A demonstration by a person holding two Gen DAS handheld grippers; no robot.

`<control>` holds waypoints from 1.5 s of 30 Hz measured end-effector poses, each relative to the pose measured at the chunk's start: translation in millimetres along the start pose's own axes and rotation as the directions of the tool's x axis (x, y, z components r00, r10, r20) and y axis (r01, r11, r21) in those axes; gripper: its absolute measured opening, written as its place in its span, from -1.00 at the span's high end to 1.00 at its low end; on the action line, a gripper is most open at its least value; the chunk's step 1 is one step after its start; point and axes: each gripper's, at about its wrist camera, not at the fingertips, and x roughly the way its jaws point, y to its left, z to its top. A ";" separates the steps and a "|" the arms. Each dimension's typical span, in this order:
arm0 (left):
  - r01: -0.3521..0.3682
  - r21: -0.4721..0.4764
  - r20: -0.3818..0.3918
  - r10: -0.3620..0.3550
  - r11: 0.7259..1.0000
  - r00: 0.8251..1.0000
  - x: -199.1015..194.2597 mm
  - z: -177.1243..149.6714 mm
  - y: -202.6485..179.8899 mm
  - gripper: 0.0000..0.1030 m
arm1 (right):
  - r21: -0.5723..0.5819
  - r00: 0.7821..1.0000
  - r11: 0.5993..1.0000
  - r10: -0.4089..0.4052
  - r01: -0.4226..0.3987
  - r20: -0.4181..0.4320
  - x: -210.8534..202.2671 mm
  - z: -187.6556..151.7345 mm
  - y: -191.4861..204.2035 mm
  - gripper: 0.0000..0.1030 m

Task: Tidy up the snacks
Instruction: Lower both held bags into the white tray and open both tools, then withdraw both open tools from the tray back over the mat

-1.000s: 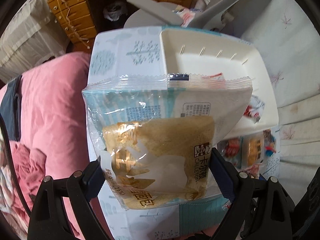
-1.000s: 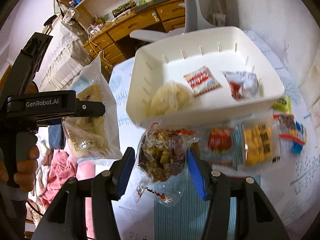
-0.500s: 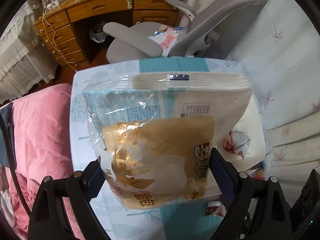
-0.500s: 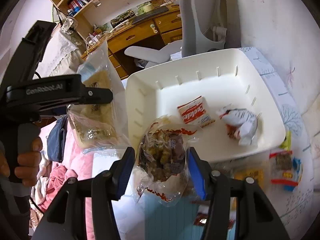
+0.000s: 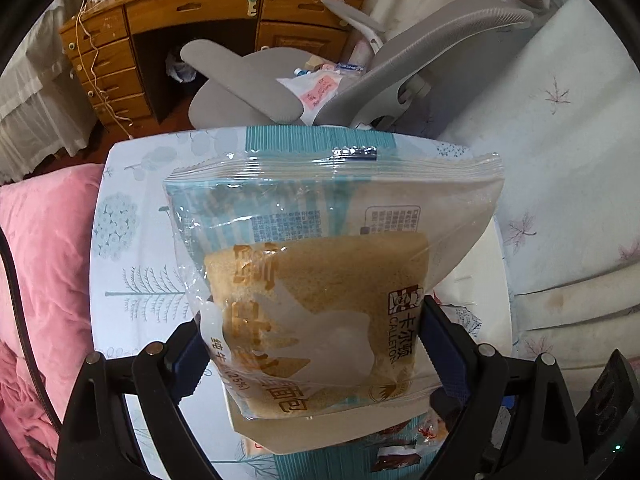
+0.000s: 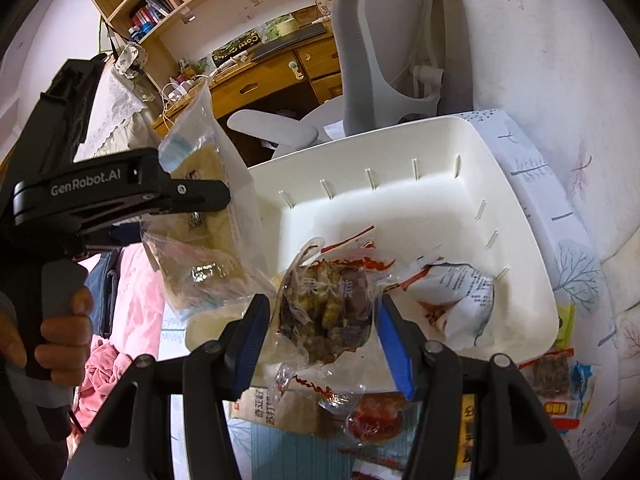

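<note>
Above the patterned surface [image 5: 132, 248], both grippers carry snacks toward the white tray [image 6: 516, 208]. The left gripper [image 5: 316, 344] pinches a clear-wrapped bread packet [image 5: 320, 280] by its lower half, pads pressed on both side edges; the packet stands upright, its crimped top seal free. From the right wrist view this packet hangs just beside the tray's left wall, not yet inside. The right gripper [image 6: 324, 320] is closed on a small transparent bag of nut clusters [image 6: 326, 308], held over the tray's near rim; a person's hand [image 6: 60, 332] grips the left tool's handle.

One white crumpled wrapper [image 6: 452, 300] lies inside the tray. More packets, including a red sachet [image 6: 376, 412], remain on the surface by the near rim.

Handling judgement: the bread packet appears light, air-cushioned and soft; the film looks slippery, and a hard squeeze would crush the slice. A hold across the loaf body, as now, seems sounder than the thin seal. The nut bag appears light but lumpy and brittle inside, with crinkled film likely to shift; hold it mid-body and release low over the tray floor.
</note>
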 end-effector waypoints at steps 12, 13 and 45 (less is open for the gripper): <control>-0.015 -0.016 -0.011 0.015 1.000 1.000 3.8 -1.2 -2.1 -0.82 | 0.030 0.999 0.999 0.031 -0.032 0.038 -6.0 0.3 -9.5 -0.08; -0.019 -0.013 -0.009 0.019 1.000 1.000 2.4 -1.5 -2.8 -0.83 | 0.031 0.999 0.999 0.032 -0.034 0.040 -6.8 0.0 -9.6 -0.08; 0.100 0.063 -0.029 -0.099 0.993 0.995 -82.5 -108.5 11.9 -0.85 | 0.101 0.983 0.992 -0.095 0.080 0.154 -91.4 -81.6 31.5 -0.09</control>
